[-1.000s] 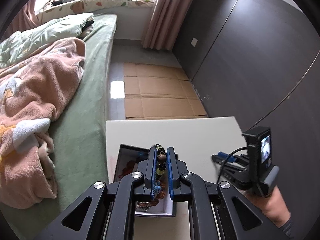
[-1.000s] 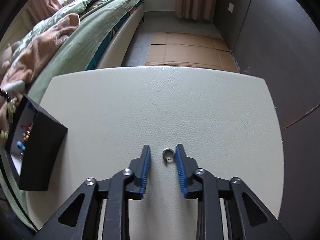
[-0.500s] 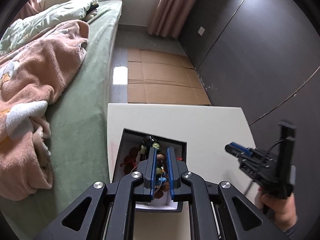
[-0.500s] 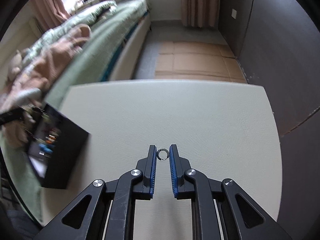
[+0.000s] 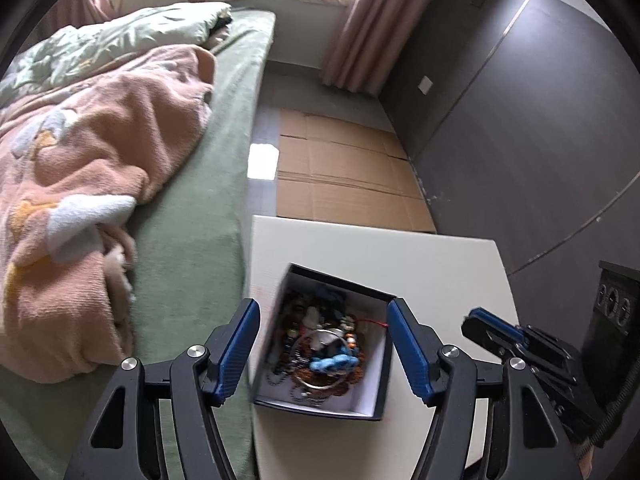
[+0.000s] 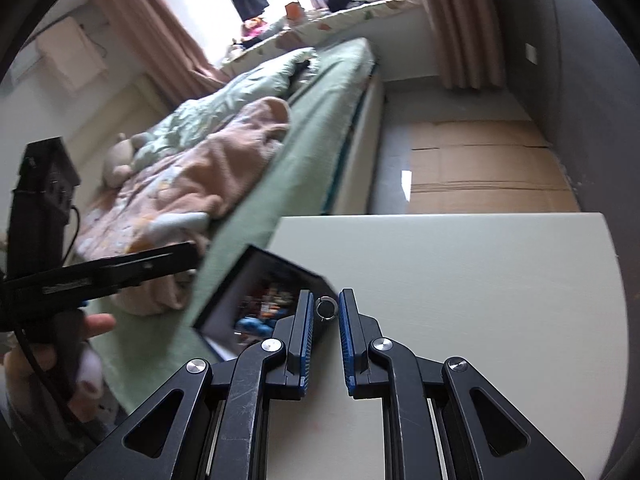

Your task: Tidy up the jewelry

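— Right wrist view: what sits between the blue pads?
— A small silver ring (image 6: 327, 308), a plain round metal band, clamped at the tips of the right gripper (image 6: 325, 312), whose jaws are drawn close together on it. It hangs above the near corner of the black box (image 6: 224, 300).
— And the box itself?
— Square, dark outside, white inside, standing on the pale, faintly grained table (image 6: 460, 280) just left of and below that gripper. In the left wrist view it holds a tangle of jewelry (image 5: 320, 344): brown and coloured beads, a metal bangle, a chunky blue piece, a red thread.
— Where is the left gripper (image 5: 322, 344)?
— Over the box, fingers spread wide to either side of it. Its jaws have just been opening, and nothing is pinched between them; the beads lie beneath in the box.
— Anything around?
— A bed with a green sheet (image 5: 192, 248) left of the table, a fluffy pink blanket (image 5: 88, 168) heaped on it, flattened cardboard (image 5: 344, 176) on the floor ahead, a dark wall to the right.
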Demonstrator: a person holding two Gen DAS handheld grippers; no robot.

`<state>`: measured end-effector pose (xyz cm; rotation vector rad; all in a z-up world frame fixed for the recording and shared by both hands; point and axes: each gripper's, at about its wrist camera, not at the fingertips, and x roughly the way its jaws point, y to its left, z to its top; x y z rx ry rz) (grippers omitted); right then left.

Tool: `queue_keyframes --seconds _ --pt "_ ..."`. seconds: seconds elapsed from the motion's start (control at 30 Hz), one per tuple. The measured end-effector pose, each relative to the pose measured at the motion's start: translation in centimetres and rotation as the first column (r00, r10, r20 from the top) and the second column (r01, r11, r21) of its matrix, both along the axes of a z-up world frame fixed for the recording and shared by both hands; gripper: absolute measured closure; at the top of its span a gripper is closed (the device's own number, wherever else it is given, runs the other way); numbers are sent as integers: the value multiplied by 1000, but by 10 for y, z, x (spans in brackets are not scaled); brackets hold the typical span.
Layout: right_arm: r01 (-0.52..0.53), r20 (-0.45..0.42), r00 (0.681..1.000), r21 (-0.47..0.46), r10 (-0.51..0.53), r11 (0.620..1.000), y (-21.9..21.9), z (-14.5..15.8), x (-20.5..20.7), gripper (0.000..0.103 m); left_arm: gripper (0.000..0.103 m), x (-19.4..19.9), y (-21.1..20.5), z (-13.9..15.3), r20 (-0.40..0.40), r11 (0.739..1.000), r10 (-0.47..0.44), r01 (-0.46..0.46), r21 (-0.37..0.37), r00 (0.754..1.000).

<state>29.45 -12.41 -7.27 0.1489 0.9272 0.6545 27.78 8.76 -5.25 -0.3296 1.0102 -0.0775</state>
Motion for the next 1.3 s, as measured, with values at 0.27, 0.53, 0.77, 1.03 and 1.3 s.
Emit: queue_keyframes --seconds 0.27,0.53,0.77,1.03,1.3 --pt "-48 -25 998 60 49 997 31 -3 6 89 11 -2 22 1 10 999 43 -43 -23 999" --pt "-26 -104 994 41 30 999 48 -20 21 62 11 -3 33 -3 0 998 60 -60 -24 998" --pt "12 -77 997 -26 -14 1000 30 -13 13 45 5 -4 31 1 15 998 49 -48 -43 999" --pt "82 -74 993 -97 -89 992 -10 -1 -12 3 0 -22 12 10 49 999 21 -20 -34 999" --pt "190 -41 980 -119 -197 974 -51 24 -35 0 0 -58 -22 21 139 999 -32 29 22 990"
